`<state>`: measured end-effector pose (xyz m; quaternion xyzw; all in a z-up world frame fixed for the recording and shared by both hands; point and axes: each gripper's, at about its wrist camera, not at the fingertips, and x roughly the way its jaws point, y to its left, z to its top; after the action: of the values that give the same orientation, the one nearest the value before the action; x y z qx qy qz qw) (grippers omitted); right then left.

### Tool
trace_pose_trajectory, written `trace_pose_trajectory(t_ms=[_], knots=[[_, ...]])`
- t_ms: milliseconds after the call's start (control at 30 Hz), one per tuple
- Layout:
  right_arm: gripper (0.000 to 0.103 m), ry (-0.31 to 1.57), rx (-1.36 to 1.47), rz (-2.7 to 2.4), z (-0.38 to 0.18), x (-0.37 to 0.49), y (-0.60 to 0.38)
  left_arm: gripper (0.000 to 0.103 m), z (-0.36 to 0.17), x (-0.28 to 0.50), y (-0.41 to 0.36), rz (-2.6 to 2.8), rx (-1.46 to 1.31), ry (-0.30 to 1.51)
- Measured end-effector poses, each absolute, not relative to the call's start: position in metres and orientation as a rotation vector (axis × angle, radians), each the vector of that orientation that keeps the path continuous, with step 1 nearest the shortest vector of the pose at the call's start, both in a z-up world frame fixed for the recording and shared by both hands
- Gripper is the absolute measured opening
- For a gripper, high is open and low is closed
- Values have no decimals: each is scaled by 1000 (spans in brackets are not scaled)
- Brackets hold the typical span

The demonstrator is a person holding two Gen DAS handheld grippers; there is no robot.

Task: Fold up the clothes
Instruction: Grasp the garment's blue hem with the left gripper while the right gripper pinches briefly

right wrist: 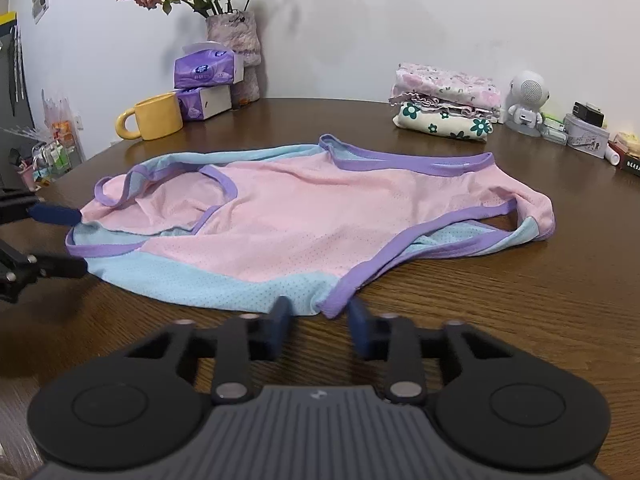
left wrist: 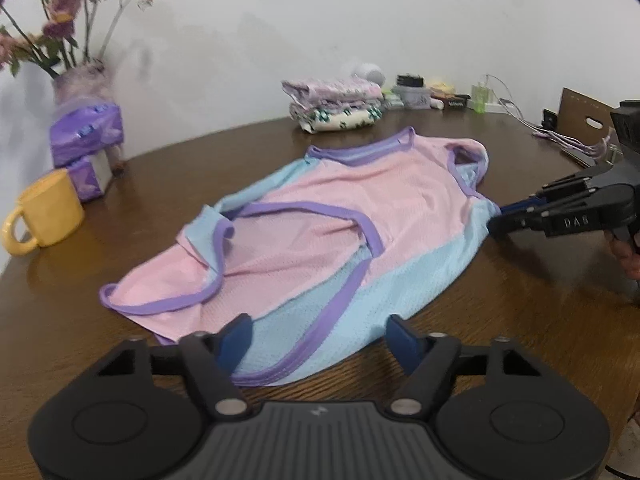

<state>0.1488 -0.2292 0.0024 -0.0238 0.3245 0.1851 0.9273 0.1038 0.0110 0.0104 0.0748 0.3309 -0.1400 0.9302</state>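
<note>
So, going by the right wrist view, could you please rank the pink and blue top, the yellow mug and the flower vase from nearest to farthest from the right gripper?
1. Pink and blue top, just ahead of the right gripper.
2. Yellow mug, back left.
3. Flower vase, behind the mug, by the wall.

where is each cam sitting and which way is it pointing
Left wrist view: sits on the left gripper at one end of the pink and blue garment, looking along it; the right gripper and part of a hand show at right.
Right wrist view: sits on the right gripper at the garment's long edge, looking across it toward the wall; the left gripper shows at left.
Shared: garment, yellow mug, folded pile, flower vase, table.
</note>
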Motion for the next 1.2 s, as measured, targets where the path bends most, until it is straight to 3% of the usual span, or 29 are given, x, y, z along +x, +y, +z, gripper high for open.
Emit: trace_pose_trajectory(t_ms=[100, 200, 233, 267, 367, 800, 833, 900, 967, 1033, 1200], knots=[[9, 664, -23, 388, 4, 148, -231, 55, 7, 110, 11, -312, 141, 703], [6, 660, -39, 391, 7, 145, -230, 38, 6, 114, 12, -334, 127, 714], [5, 658, -45, 394, 7, 144, -229, 15, 7, 114, 14, -339, 118, 713], [2, 656, -52, 396, 8, 142, -229, 2, 8, 114, 15, -344, 109, 713], [0, 643, -64, 397, 14, 138, -226, 1, 10, 114, 18, -360, 81, 712], [5, 686, -110, 412, 29, 123, -229, 2, 21, 66, 39, -330, 93, 672], [7, 690, -100, 383, 28, 125, -233, 5, 21, 65, 41, -316, 96, 677], [24, 693, -62, 314, 29, 135, -246, 12, 27, 65, 47, -307, 46, 670], [38, 689, -27, 239, 30, 145, -259, 42, 36, 66, 53, -303, -5, 648], [38, 687, -19, 186, 33, 159, -268, 56, 46, 73, 56, -273, -21, 619], [47, 687, -41, 84, 35, 191, -280, 59, 53, 114, 53, -155, 52, 640]])
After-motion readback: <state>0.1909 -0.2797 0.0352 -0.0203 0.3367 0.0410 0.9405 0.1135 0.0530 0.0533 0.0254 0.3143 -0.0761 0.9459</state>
